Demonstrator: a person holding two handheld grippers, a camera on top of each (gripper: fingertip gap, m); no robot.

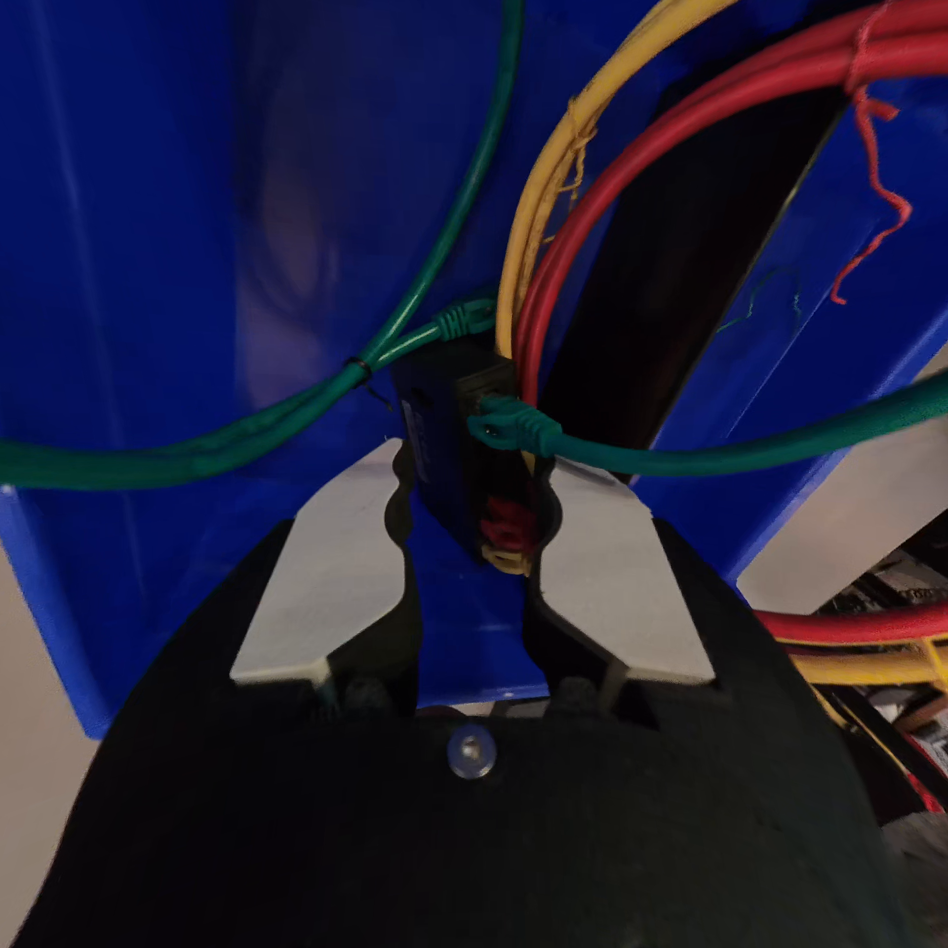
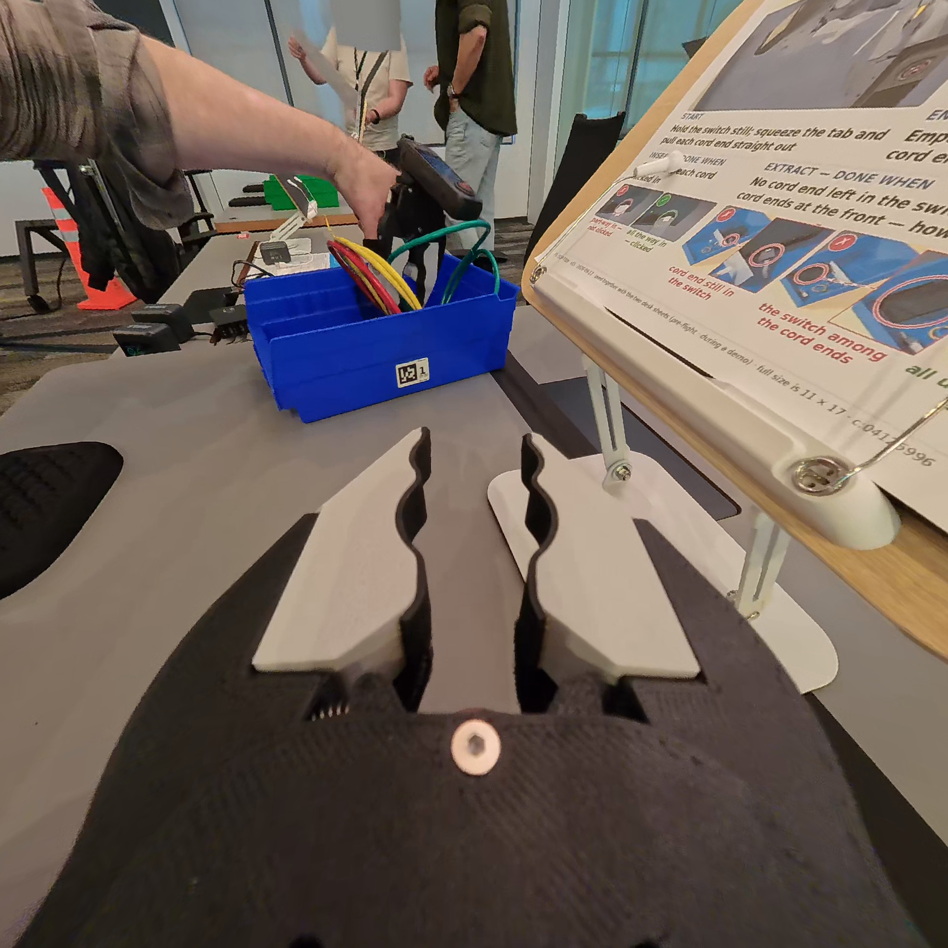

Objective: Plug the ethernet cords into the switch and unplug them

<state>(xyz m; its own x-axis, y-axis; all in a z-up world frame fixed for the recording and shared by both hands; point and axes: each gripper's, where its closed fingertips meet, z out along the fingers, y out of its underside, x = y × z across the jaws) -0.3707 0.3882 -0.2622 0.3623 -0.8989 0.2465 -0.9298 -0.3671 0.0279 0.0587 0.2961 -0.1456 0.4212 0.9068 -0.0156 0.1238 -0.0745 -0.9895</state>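
My left gripper (image 1: 474, 505) squeezes the blue switch (image 1: 436, 451). My right gripper (image 2: 474, 518) waits half open, holding nothing. I should hold steady and pinch the green plug (image 1: 513, 423).

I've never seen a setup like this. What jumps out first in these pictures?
The bright blue bin on the grey table, with red, yellow and green cords looping out of it. Inside, the left gripper straddles a small blue switch with a green plug in it. The right gripper hangs open over the table, holding nothing.
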